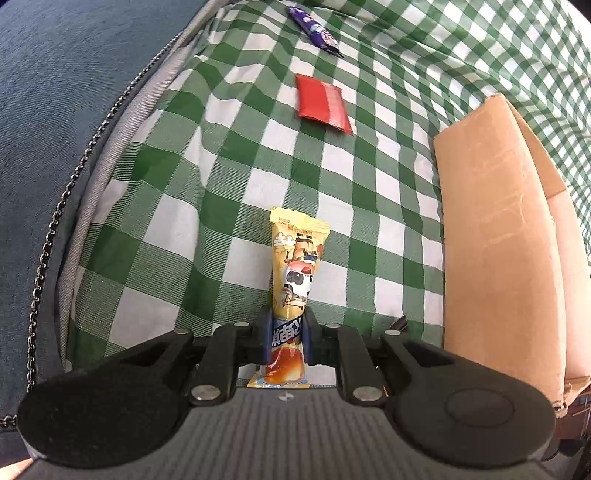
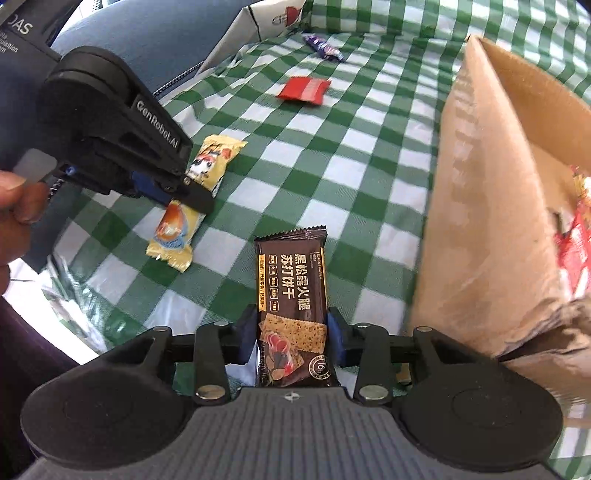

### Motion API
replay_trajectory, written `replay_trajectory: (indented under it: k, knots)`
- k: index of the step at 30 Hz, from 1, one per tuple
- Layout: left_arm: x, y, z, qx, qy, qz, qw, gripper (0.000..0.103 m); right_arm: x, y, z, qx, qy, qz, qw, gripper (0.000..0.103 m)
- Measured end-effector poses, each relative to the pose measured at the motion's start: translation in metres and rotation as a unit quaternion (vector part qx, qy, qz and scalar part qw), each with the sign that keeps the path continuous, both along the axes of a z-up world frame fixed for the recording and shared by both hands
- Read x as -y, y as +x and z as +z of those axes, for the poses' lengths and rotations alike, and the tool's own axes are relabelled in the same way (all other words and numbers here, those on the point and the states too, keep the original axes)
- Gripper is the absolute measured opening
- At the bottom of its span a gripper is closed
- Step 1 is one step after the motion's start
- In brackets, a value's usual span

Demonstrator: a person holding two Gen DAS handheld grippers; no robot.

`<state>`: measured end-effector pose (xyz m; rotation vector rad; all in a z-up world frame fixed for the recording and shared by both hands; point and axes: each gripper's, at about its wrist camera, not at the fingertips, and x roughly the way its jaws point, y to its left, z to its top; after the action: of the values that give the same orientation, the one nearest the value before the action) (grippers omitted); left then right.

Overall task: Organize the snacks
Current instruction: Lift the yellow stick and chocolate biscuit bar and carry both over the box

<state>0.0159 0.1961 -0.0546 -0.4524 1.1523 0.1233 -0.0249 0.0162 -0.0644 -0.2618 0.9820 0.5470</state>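
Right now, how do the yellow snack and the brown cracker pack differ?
The yellow snack is narrow with a cartoon print and sits in the left gripper. The brown cracker pack is wider, dark, with gold lettering, in the right gripper. Both are clamped near the lower end, above the checked cloth.

The left wrist view is being taken from low over the checked cloth [image 1: 229,155], looking forward along the left gripper [image 1: 287,341] toward the cloth's far edge, with the cardboard box [image 1: 495,236] being kept at its right. The right wrist view is being taken from close above the same cloth [image 2: 332,155], facing likewise. The red packet [image 1: 323,103] [image 2: 303,88], the purple packet [image 1: 314,29] [image 2: 323,46] and the box [image 2: 491,229] are being shared by both.
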Motion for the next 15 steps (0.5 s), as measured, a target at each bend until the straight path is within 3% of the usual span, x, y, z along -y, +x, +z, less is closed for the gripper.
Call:
replay_trajectory:
  k: [15]
  knots:
    - [0.0024,0.0035,-0.0034,-0.009,-0.008,-0.007,0.9999,0.016,0.0009,-0.0011,-0.0027,-0.004,-0.009,0.005,1.0,0.041]
